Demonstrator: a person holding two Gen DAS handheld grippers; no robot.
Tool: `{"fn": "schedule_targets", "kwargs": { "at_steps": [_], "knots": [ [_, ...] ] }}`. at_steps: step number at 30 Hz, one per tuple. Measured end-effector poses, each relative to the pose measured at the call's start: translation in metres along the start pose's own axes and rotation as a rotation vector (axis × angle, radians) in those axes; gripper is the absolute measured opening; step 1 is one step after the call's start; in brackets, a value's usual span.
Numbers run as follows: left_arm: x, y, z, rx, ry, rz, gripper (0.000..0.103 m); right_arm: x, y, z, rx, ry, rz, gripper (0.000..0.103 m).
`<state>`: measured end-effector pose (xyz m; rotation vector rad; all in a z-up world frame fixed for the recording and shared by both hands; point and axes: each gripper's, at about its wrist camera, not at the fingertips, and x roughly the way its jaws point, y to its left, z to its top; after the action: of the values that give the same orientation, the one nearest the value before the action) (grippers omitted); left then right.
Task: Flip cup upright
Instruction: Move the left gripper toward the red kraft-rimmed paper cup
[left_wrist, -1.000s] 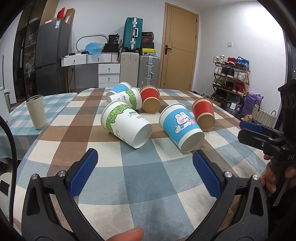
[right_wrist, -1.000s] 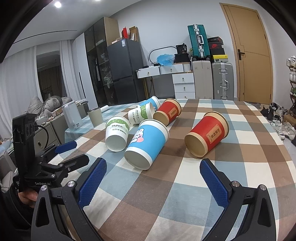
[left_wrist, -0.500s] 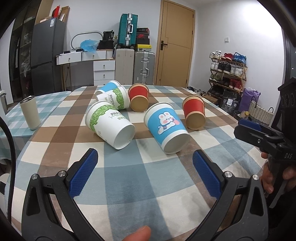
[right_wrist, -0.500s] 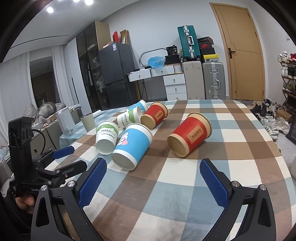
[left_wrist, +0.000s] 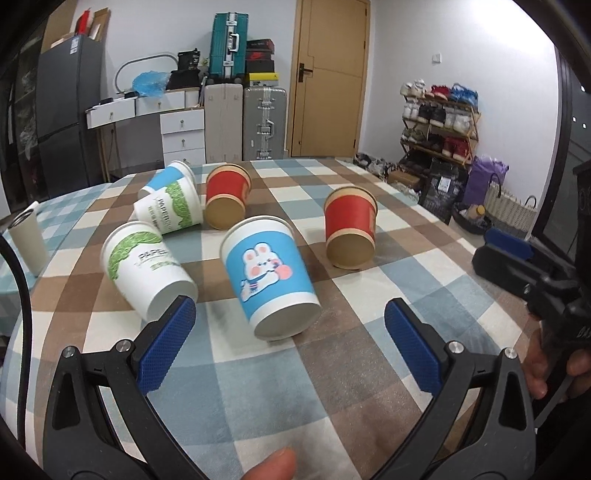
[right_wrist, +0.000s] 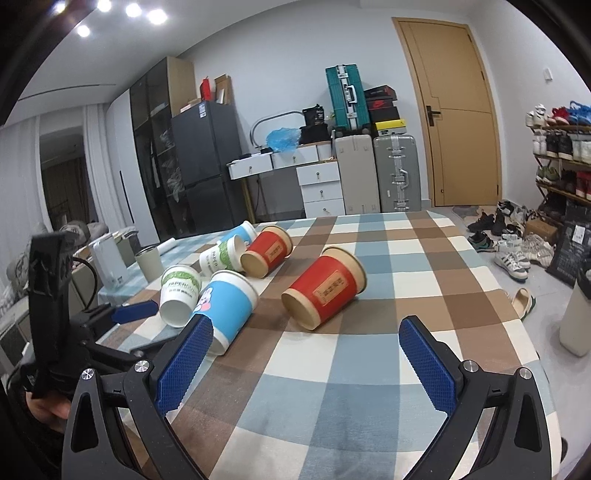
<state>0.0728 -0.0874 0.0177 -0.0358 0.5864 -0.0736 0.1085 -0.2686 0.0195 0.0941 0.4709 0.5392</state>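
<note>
Several paper cups lie on their sides on the checked tablecloth (left_wrist: 332, 369). A blue rabbit cup (left_wrist: 267, 275) lies just ahead of my open, empty left gripper (left_wrist: 288, 332); it also shows in the right wrist view (right_wrist: 229, 306). A green-leaf cup (left_wrist: 147, 269) lies left of it. A red cup (left_wrist: 351, 230) lies to the right, and sits ahead of my open, empty right gripper (right_wrist: 306, 350) as seen in the right wrist view (right_wrist: 325, 288). Behind lie another red cup (left_wrist: 225, 201), a green-leaf cup (left_wrist: 170, 212) and a blue cup (left_wrist: 166, 179).
A beige tumbler (left_wrist: 27, 242) stands upright at the table's left edge. The right gripper's body (left_wrist: 532, 273) shows at the right of the left wrist view. Suitcases (left_wrist: 243, 122), drawers and a shoe rack (left_wrist: 439, 122) stand beyond the table.
Both grippers have moved forward towards the cups, which look larger now. The left view has swung so the blue rabbit cup sits between its fingers. Both stay open.
</note>
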Motion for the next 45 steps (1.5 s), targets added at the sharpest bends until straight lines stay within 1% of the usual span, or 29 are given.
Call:
{"fn": "schedule_targets", "kwargs": {
  "at_steps": [2, 3, 5, 6, 8, 11, 15, 17, 18, 21, 25, 28, 31, 34, 37, 38, 41, 43, 45],
  "knots": [
    [0.012, -0.005, 0.003, 0.022, 0.042, -0.001, 0.102, -0.001, -0.005, 0.001, 0.016, 0.004, -0.012, 0.103],
    [0.018, -0.007, 0.004, 0.030, 0.086, -0.003, 0.102, -0.001, -0.007, 0.001, 0.023, 0.005, -0.013, 0.103],
    [0.021, -0.006, 0.002, 0.020, 0.121, -0.037, 0.102, -0.003, -0.010, 0.002, 0.031, 0.001, -0.018, 0.103],
    [0.022, -0.007, 0.002, 0.009, 0.146, -0.065, 0.102, -0.004, -0.011, 0.002, 0.034, -0.001, -0.021, 0.103],
    [0.024, -0.008, -0.001, 0.007, 0.164, -0.102, 0.102, -0.005, -0.015, 0.003, 0.048, -0.003, -0.017, 0.103],
    [0.031, -0.014, -0.003, 0.022, 0.175, -0.101, 0.102, -0.008, -0.017, 0.004, 0.059, -0.006, -0.015, 0.103],
    [0.047, -0.021, 0.003, 0.022, 0.199, -0.150, 0.101, -0.010, -0.020, 0.004, 0.072, -0.012, -0.019, 0.103],
    [0.058, -0.025, 0.005, 0.030, 0.225, -0.147, 0.097, -0.012, -0.022, 0.005, 0.081, -0.017, -0.020, 0.103],
    [0.066, -0.027, 0.006, 0.035, 0.240, -0.146, 0.097, -0.012, -0.023, 0.005, 0.085, -0.018, -0.022, 0.103],
    [0.080, -0.027, 0.012, 0.034, 0.249, -0.136, 0.097, -0.013, -0.027, 0.006, 0.097, -0.021, -0.026, 0.103],
    [0.095, -0.022, 0.025, 0.024, 0.233, -0.104, 0.097, -0.013, -0.032, 0.006, 0.115, -0.018, -0.025, 0.103],
    [0.104, -0.015, 0.034, 0.029, 0.215, -0.055, 0.097, -0.011, -0.032, 0.007, 0.118, -0.013, -0.025, 0.103],
    [0.111, -0.007, 0.042, 0.044, 0.197, 0.011, 0.097, -0.010, -0.031, 0.006, 0.115, -0.009, -0.020, 0.103],
    [0.114, 0.002, 0.047, 0.037, 0.184, 0.038, 0.097, -0.009, -0.030, 0.005, 0.106, -0.007, -0.021, 0.103],
    [0.112, 0.007, 0.053, 0.015, 0.164, 0.018, 0.096, -0.009, -0.031, 0.005, 0.106, -0.005, -0.020, 0.103],
    [0.110, 0.007, 0.055, 0.009, 0.155, -0.005, 0.096, -0.009, -0.031, 0.005, 0.107, -0.005, -0.020, 0.103],
    [0.105, -0.003, 0.057, 0.013, 0.140, -0.043, 0.096, -0.009, -0.031, 0.004, 0.114, -0.004, -0.021, 0.103],
    [0.104, -0.012, 0.060, 0.030, 0.134, -0.084, 0.096, -0.010, -0.033, 0.004, 0.119, -0.008, -0.023, 0.103],
    [0.104, -0.022, 0.064, 0.048, 0.129, -0.093, 0.096, -0.012, -0.035, 0.005, 0.125, -0.015, -0.028, 0.103]
  ]
}}
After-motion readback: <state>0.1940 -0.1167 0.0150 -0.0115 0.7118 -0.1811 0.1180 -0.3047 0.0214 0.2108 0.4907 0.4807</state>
